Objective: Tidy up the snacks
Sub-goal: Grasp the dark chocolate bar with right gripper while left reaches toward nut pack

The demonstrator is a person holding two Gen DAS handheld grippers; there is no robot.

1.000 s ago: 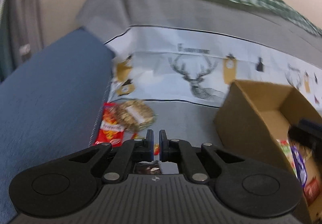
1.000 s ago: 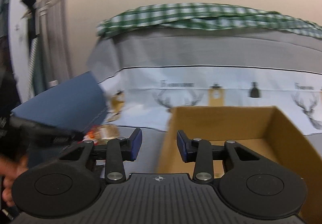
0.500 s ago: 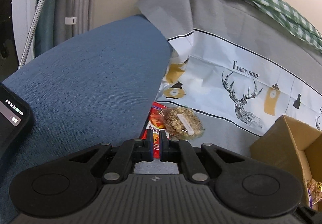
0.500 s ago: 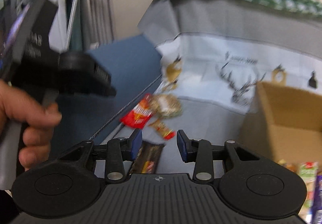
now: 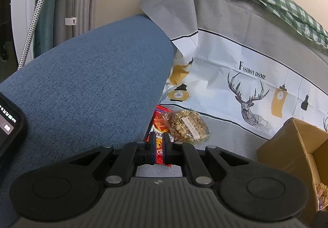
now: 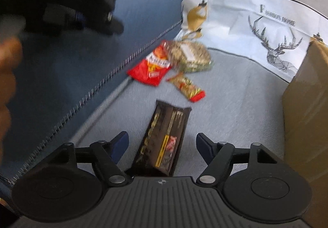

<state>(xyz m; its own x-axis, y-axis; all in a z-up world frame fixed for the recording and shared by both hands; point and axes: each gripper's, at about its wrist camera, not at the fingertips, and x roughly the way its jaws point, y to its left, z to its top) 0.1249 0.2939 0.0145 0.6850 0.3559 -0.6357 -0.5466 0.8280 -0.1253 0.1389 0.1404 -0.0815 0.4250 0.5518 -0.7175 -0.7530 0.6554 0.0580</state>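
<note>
The landmark is the cardboard box (image 6: 307,109), which stands on the grey seat cover (image 6: 235,92) at the right of both views. Some wrapped items show inside it at the lower right edge of the left wrist view, too small to identify.

The left gripper (image 5: 157,151) has its jaws drawn nearly together with only a narrow slit between them. Nothing is clamped in the slit; the red printing seen through it belongs to a packet lying on the seat beyond the tips. This gripper is well to the left of the box, beside the blue cushion (image 5: 92,84).

The right gripper (image 6: 162,144) has its jaws spread wide and holds nothing. A dark brown snack packet (image 6: 164,142) lies flat on the seat between the two fingers, left of the box; whether the fingers touch it cannot be told.

Further from the box, against the blue cushion's zipped edge, lies a red chip packet (image 6: 151,66). A clear bag of granola-like snack (image 6: 190,56) rests partly over that packet's far end. A small red and yellow bar (image 6: 186,86) lies just beside both, on the side nearer the box.

Behind the snacks hangs a white cloth printed with a deer (image 5: 250,103). A phone (image 5: 8,125) sits on the cushion, far left of the box.

The right wrist view is blurred.
</note>
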